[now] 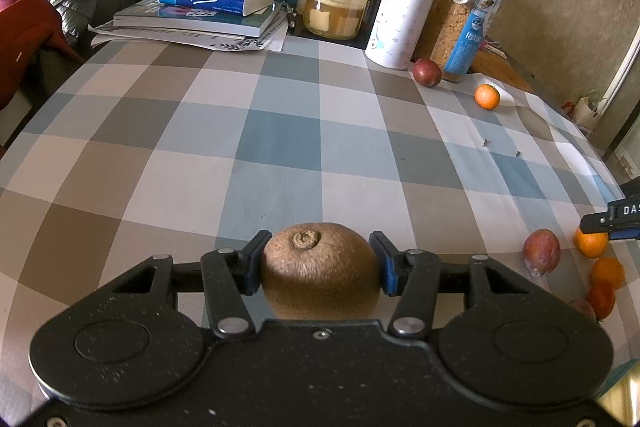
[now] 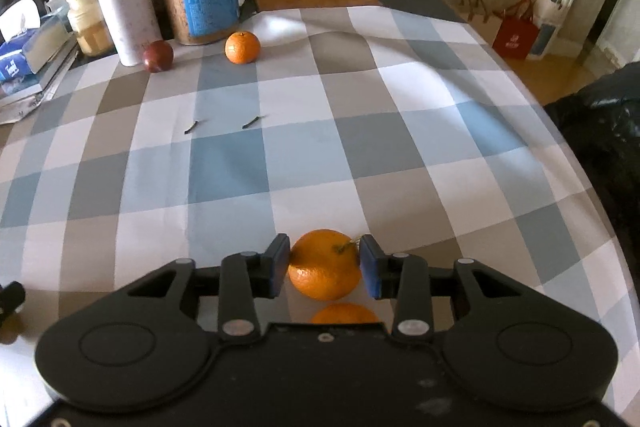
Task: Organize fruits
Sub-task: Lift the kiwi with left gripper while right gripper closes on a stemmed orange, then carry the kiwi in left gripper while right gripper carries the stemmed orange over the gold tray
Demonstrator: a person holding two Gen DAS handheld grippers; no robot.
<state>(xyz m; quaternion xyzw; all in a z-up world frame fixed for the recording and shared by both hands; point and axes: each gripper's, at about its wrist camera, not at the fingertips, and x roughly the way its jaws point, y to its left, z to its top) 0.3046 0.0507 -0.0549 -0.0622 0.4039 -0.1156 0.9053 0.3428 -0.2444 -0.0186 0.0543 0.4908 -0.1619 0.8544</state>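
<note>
the left gripper has its jaws clamped on a brown kiwi, held over the checked cloth of the desk. the right gripper has its jaws apart around an orange that sits on the cloth, a thin gap at each pad. a plum and another orange lie near the far jars.

Daylight coming in from the right, I see soft bright patches on the checked tablecloth. Both feeds sharp mid-frame; heavy fisheye bending and dark vignetted corners, near housings dim.
</note>
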